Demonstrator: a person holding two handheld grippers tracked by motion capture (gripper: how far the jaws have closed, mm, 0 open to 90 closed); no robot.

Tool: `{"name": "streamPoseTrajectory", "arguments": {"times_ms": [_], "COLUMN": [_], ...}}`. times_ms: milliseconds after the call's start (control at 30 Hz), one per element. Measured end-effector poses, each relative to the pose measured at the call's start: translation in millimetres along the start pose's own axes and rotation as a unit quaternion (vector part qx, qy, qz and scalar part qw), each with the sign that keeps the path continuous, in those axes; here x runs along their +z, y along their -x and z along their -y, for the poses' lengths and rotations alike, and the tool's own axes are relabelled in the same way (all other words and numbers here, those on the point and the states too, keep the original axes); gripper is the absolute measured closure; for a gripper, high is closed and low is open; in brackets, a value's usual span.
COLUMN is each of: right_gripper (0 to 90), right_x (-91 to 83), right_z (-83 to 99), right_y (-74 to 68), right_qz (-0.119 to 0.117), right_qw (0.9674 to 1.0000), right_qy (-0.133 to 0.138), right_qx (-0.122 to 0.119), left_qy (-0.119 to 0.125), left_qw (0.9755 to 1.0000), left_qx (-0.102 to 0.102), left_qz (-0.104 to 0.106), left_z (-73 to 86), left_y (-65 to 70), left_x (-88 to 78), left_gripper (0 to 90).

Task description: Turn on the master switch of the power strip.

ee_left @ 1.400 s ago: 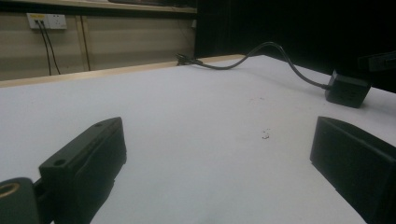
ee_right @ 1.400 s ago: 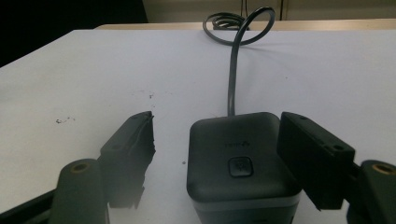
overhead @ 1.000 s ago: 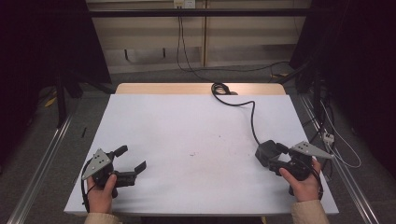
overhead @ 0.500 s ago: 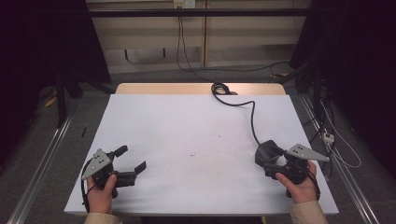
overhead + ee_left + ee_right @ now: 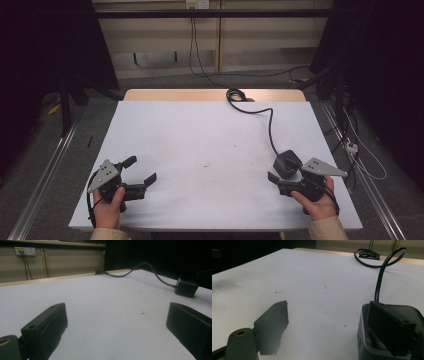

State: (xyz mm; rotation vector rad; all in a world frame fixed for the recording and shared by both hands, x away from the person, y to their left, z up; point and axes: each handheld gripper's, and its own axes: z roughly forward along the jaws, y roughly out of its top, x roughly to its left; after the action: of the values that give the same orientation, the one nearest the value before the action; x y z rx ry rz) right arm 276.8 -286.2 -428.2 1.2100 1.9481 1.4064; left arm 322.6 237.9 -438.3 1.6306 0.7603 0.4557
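Observation:
A black power adapter lies on the white table at the right, and its cable runs to a coil at the far edge. My right gripper sits just in front of it, open. Its jaws have just been opening, and no pad presses on anything. In the right gripper view the adapter rests behind the right jaw, off to the side of the gap. My left gripper rests at the lower left, open, with bare table between its jaws. The adapter lies far off.
Metal rails run along both sides of the table. Loose cables lie on the floor to the right. A wall socket with plugged leads is on the wall beyond the table's far wooden edge.
My right hand has drawn back a little toward the front edge, and its jaws stand slightly wider. The adapter stays where it was. The left gripper has not moved.

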Motion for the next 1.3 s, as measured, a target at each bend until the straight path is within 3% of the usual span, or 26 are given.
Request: {"name": "streamPoseTrajectory", "arguments": {"times_ms": [1300], "right_gripper": [15.9], "right_x": [11.7], "right_z": [11.7], "right_y": [-19.0], "right_qz": [-0.051], "right_qw": [0.9978], "right_qy": [-0.022], "right_qx": [-0.036], "left_qy": [-0.004], "left_qw": [1.0], "left_qx": [0.0], "left_qz": [0.003], "left_z": [0.9], "left_y": [1.4], "left_x": [1.4], "left_gripper": [3.4]}}
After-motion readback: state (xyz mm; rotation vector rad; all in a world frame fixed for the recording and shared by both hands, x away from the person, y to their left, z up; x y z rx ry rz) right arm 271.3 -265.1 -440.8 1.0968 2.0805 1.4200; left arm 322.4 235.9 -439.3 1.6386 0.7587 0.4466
